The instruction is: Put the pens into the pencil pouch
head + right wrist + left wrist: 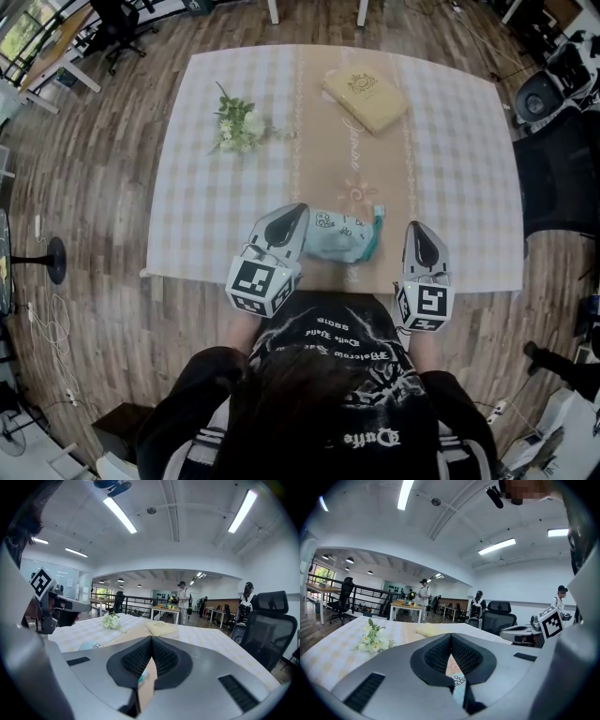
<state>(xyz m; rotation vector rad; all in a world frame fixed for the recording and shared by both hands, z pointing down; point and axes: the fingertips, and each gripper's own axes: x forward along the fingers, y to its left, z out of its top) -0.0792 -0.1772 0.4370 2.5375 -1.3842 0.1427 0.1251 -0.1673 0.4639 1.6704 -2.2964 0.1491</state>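
head view: a table (187,187) with a checked cloth and a beige runner (361,159) down its middle. the teal pouch (339,236) lies on the runner near the front edge, between the two grippers. the left gripper (291,220) sits just beside the pouch's left end, and whether they touch i cannot tell. the right gripper (418,239) is to the pouch's right, a little apart from it. flowers (236,127) lie on the far left of the cloth, and a cream pad (366,98) rests at the far end of the runner, well apart from the pouch.

left gripper view: the left gripper (451,641) has its jaws pressed together at the tips, with nothing between them. through the slit below the tips a strip of the pouch (458,686) and the runner shows. the flowers (372,640) are to the left and the cream pad (433,629) is straight ahead. people and office chairs stand in the room beyond the table.

right gripper view: the right gripper (151,644) is fully closed too, holding nothing – only runner and a sliver of teal show under the tips. the pouch (89,645) lies to the left on the cloth, with the flowers (111,620) and the cream pad (161,628) farther off.
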